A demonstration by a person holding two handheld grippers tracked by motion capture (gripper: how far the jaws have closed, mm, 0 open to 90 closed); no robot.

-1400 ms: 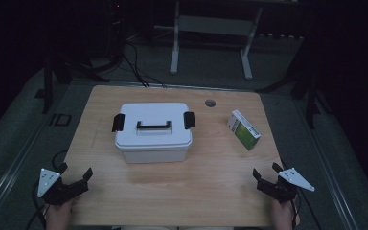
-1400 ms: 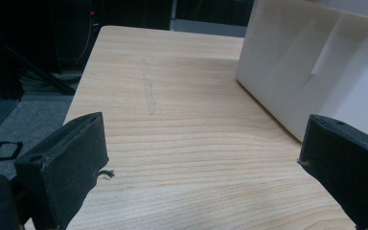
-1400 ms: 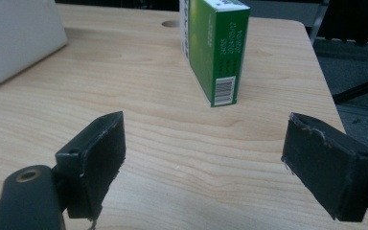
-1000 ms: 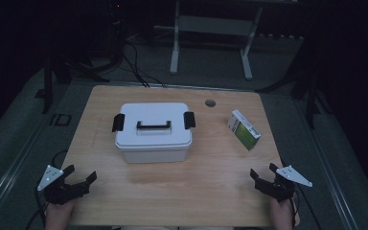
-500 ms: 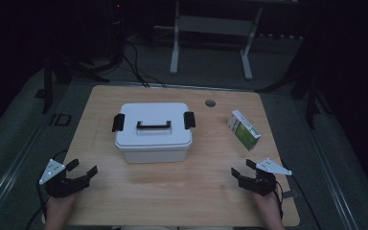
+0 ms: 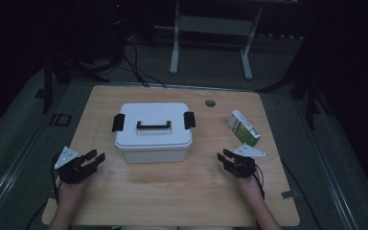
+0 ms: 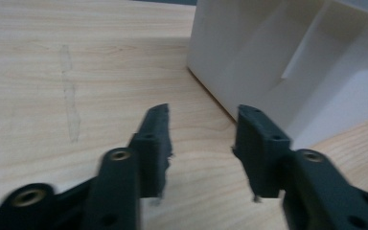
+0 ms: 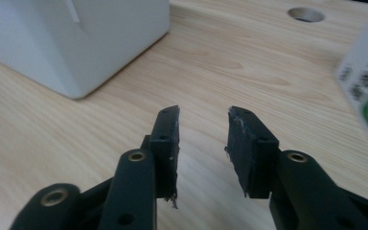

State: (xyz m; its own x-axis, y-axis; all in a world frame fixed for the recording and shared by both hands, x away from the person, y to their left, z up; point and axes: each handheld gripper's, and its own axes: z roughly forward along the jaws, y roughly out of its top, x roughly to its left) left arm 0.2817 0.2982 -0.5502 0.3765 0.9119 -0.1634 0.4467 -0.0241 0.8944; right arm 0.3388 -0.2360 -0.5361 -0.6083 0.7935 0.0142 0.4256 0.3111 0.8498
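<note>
A white lidded box (image 6: 153, 132) sits mid-table. The left gripper (image 6: 93, 158) at its eight o'clock and the right gripper (image 6: 226, 157) at its four o'clock have just been closing, jaws now partly apart on nothing. Narrowed jaws could bump the black latches (image 6: 119, 122) instead of straddling them.

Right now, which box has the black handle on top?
The big white box in the middle of the table. It has a black handle and a black clip at each end; the small green-and-white box has neither.
</note>
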